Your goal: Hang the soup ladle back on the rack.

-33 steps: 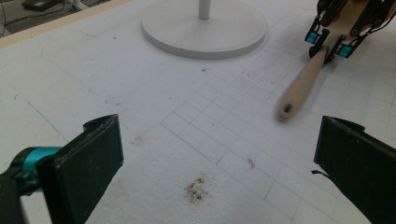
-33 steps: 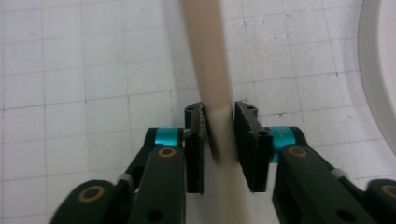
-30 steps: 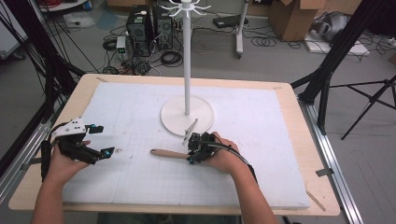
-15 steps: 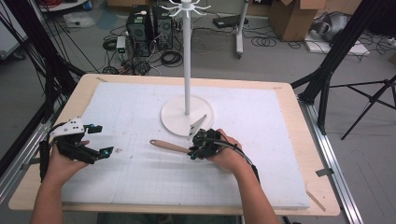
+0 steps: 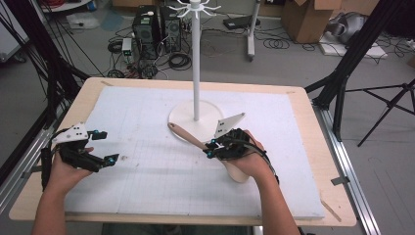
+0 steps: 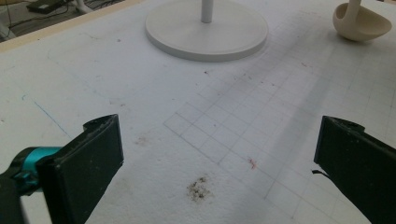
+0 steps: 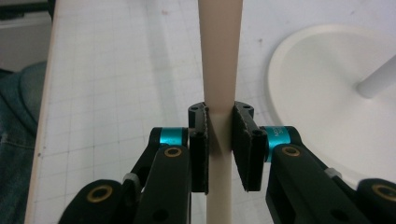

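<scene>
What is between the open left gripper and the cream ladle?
Only bare white gridded mat, seen in the left gripper view between the left gripper and the cream wooden ladle.

Even, bright light falls from overhead, and shadows stay soft and faint. Ahead of the left tongs a pale streak of shadow crosses the white surface. The near parts of the right tongs blur slightly.

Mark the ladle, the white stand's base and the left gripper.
ladle (image 7: 219, 60), right gripper view, on its cream handle above the jaws.
stand's base (image 6: 187, 35), left gripper view, on the flat white disc left of the pole.
left gripper (image 5: 108, 146), high view, midway between its two fingertips.
</scene>
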Demonstrator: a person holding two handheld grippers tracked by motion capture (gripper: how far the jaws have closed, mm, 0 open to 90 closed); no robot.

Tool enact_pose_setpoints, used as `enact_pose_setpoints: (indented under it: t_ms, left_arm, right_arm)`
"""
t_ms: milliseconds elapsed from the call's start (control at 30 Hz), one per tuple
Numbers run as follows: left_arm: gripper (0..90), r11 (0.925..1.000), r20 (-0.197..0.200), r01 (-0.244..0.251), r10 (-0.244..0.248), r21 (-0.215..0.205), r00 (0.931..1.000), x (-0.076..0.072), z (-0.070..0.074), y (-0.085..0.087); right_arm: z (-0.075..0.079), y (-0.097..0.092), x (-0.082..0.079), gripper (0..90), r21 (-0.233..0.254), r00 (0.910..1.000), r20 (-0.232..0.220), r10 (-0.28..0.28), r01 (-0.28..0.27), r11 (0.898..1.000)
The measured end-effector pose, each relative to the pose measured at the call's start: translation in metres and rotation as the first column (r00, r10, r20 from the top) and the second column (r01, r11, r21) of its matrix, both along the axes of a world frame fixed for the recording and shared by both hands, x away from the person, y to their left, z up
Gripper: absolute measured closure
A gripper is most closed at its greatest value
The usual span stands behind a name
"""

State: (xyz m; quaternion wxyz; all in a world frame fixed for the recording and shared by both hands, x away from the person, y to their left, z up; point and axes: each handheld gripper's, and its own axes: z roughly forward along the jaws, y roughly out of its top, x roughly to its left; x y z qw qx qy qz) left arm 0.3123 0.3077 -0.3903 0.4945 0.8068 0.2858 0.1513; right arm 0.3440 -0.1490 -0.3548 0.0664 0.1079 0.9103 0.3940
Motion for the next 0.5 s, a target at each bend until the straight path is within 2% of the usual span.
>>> enact_pose_setpoints:
  t_ms: [267,500]
  left_arm:
    - [1.7,1.0000,0.000,-0.002,0.002,0.001,1.0000,0.000,0.000,0.000]
    - [1.7,1.0000,0.000,0.001,-0.001,0.006,1.0000,0.000,-0.001,-0.001]
  right_arm:
    - [0.014,-0.022,-0.004,77.8,0.100,0.9988,0.027,-0.041,0.039,0.994]
    - [0.028,-0.036,-0.004,77.8,0.134,0.9966,0.045,-0.069,0.062,0.989]
